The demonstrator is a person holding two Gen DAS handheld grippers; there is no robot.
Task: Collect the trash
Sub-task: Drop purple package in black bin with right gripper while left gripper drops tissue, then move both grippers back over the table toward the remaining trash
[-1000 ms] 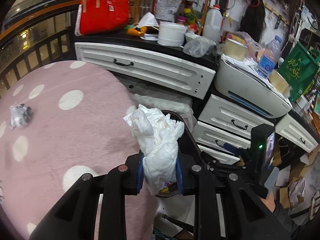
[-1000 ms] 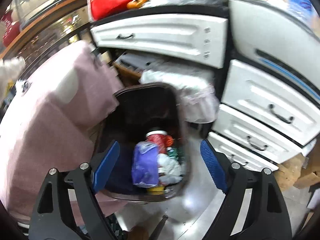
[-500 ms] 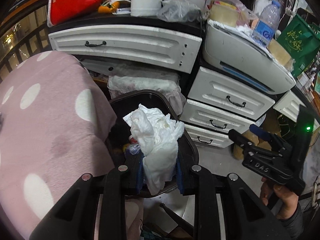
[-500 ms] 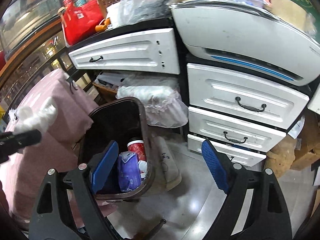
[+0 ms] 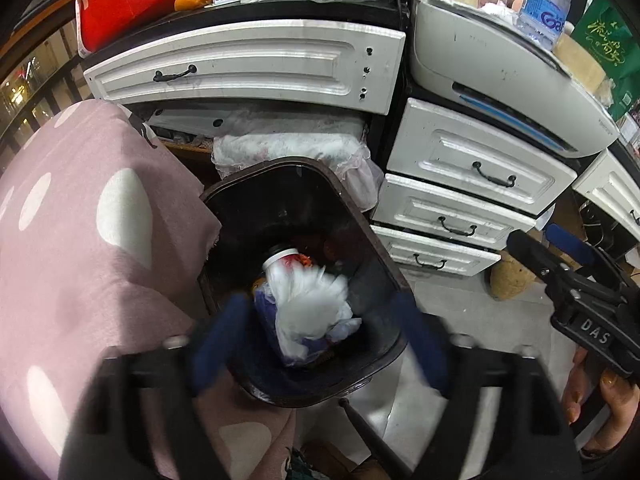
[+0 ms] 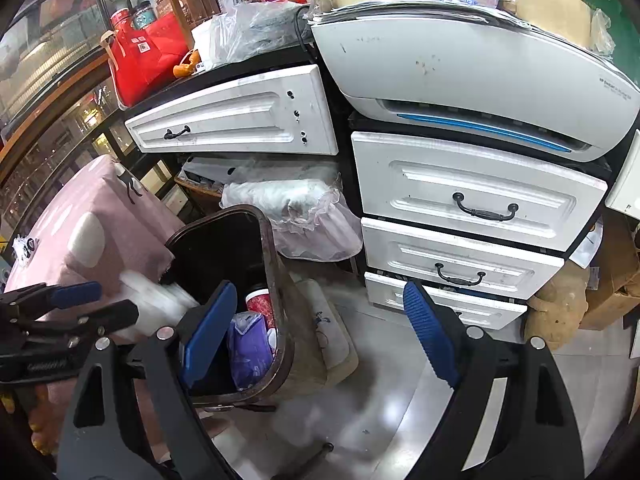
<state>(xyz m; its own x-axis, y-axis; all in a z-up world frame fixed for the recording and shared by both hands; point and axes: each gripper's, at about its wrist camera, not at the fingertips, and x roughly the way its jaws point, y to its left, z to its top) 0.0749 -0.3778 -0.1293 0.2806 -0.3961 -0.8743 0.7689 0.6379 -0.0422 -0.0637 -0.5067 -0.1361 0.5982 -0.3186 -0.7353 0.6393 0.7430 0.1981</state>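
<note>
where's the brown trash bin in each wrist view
Left wrist: the brown trash bin sits centre, below the left gripper, whose jaws have just been opening; a blurred white tissue wad is inside it, clear of the pads.
Right wrist: the bin is lower left, behind the right gripper's left finger.
Shared landmark: the long white drawer with a black handle, above the bin.

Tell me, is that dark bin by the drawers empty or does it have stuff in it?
Not empty. The bin holds a white tissue wad, a purple packet and a red cup.
</note>
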